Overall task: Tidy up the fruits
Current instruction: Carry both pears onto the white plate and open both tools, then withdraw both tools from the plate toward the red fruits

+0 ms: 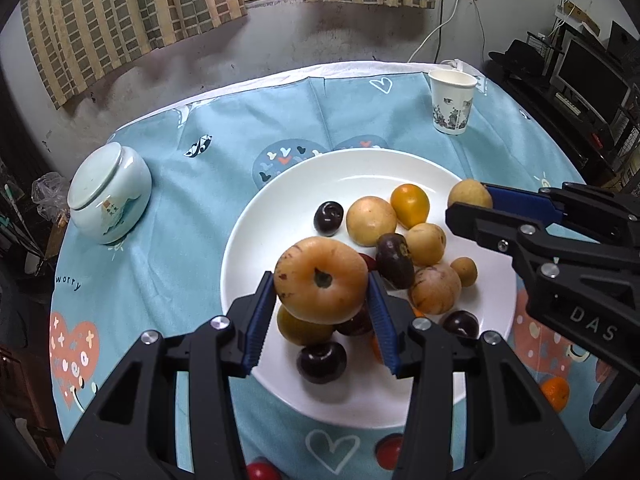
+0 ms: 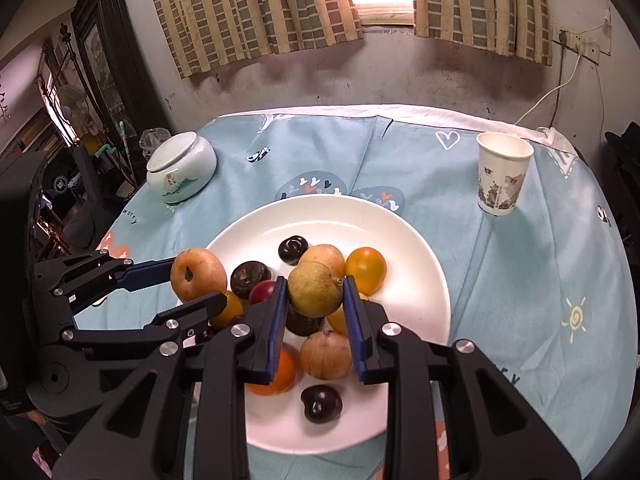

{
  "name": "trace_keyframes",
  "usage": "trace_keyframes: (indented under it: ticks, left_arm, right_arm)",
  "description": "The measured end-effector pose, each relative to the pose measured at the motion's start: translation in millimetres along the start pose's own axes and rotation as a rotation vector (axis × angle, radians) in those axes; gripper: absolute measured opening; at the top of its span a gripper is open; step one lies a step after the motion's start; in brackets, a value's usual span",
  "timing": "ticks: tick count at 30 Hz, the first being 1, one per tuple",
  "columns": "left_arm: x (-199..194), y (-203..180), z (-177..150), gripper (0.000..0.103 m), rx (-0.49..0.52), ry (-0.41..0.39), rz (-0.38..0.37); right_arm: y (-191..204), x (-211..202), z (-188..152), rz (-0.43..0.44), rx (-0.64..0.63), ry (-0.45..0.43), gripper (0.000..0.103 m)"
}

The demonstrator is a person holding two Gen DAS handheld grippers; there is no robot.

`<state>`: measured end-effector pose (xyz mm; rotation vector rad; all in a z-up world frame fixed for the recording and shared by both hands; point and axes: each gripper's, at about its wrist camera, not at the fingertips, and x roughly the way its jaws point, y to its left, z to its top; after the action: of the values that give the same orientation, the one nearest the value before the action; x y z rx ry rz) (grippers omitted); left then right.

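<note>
A white plate (image 1: 280,208) (image 2: 400,232) on the blue tablecloth holds several fruits: dark plums, yellow-brown round fruits and orange ones. My left gripper (image 1: 322,280) is shut on a large orange-tan fruit (image 1: 320,280) and holds it above the plate's near left; it shows in the right wrist view (image 2: 198,274) too. My right gripper (image 2: 314,290) is shut on a yellow-green round fruit (image 2: 314,288) above the plate's middle; in the left wrist view (image 1: 470,196) it sits at the plate's right edge.
A pale lidded ceramic jar (image 1: 108,192) (image 2: 180,166) stands at the left. A paper cup (image 1: 452,100) (image 2: 502,172) stands at the back right. Loose red fruits (image 1: 390,448) and an orange one (image 1: 556,392) lie on the cloth near the front edge.
</note>
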<state>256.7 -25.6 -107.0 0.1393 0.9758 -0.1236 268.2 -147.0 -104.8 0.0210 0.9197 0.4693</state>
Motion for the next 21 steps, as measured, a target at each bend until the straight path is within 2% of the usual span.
trace_keyframes:
  ticks: [5,9,10,11,12,15,19,21]
  left_arm:
    - [13,2,3,0.047,-0.003,0.011,0.010]
    - [24,3,2,0.048,-0.006,0.037,0.015]
    - [25,3,2,0.051,-0.008,0.036,0.018]
    - [24,4,1,0.060,-0.008,0.028,0.023]
    - [22,4,1,0.064,-0.006,0.019,0.027]
    - [16,6,2,0.065,-0.007,0.008,0.030]
    - [0,17,1,0.066,-0.043,-0.010,0.034]
    - [-12,27,-4,0.070,-0.074,-0.018,0.038]
  right_arm:
    - [-6,21,2,-0.024,0.006,0.033,0.028]
    - [-9,40,1,-0.063,0.009,0.109,0.029]
    - [-9,43,0,-0.080,0.004,0.119,0.030]
    - [-10,42,0,-0.082,0.003,0.116,0.030]
    - [-11,41,0,-0.080,0.005,0.112,0.031]
    - [-12,33,-1,-0.080,0.008,0.097,0.035]
    - [-11,9,-3,-0.077,0.007,0.068,0.035]
    - [-8,-4,-8,-0.063,0.006,0.058,0.035]
